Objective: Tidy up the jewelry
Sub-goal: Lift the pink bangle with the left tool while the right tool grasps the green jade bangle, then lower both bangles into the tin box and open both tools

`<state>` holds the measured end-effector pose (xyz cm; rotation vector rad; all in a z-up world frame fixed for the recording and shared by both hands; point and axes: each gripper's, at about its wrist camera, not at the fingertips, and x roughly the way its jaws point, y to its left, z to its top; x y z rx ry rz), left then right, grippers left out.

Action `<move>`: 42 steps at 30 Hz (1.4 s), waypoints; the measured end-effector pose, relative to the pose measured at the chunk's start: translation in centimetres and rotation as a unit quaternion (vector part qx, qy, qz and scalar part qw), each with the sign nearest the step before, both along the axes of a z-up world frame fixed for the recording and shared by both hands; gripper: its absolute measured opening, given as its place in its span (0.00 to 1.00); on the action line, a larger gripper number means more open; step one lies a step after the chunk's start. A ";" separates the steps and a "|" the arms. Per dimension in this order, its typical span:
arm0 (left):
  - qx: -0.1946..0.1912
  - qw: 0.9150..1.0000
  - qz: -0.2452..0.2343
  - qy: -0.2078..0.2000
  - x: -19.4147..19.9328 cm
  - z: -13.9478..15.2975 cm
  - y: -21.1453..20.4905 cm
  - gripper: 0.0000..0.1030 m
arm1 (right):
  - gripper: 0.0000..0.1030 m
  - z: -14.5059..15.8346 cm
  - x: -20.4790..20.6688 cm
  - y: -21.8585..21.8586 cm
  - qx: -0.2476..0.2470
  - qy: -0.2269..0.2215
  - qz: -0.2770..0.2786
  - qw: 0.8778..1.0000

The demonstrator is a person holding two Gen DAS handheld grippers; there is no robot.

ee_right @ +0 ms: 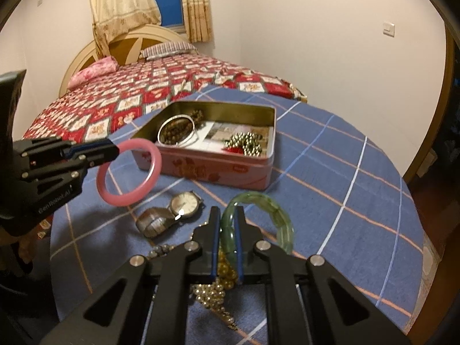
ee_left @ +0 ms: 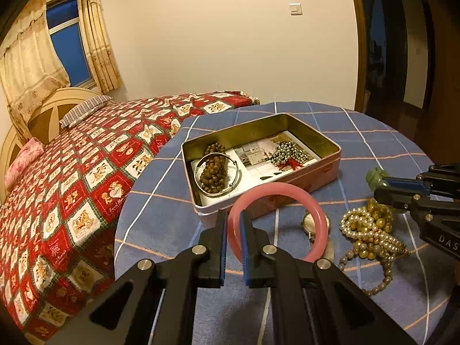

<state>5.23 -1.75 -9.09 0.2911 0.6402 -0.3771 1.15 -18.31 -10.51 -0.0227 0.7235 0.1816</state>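
Left gripper (ee_right: pixel 116 149), marked "GenRobot.AI", clamps the pink bangle (ee_right: pixel 129 172); right gripper (ee_right: pixel 228 218) clamps the green bangle (ee_right: pixel 283 224).

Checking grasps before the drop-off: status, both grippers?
Left gripper shut on pink bangle, lifted. Right gripper shut on green bangle. Open tin ahead, path clear.

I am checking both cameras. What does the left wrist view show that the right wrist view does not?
Only the left wrist view: a dark doorway on the right.
Only the right wrist view: the whole wristwatch, and the green bangle clearly between the right gripper jaws.
Both: the open tin, the pink bangle held by the left gripper, the bead necklaces, the bed.
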 end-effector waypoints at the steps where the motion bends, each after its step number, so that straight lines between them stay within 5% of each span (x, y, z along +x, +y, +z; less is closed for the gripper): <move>1: -0.002 1.000 0.000 0.002 0.1 0.1 0.0 0.07 | 0.11 0.2 0.0 0.0 0.000 -0.003 -0.001 1.000; 20: 0.002 1.000 0.008 -0.022 2.5 2.1 -0.2 0.07 | 0.11 2.6 2.1 -1.5 0.031 -0.021 -0.003 0.999; 42: 0.021 0.999 0.036 -0.022 9.9 2.0 -1.2 0.07 | 0.11 4.6 11.2 0.7 0.008 -0.028 0.029 0.999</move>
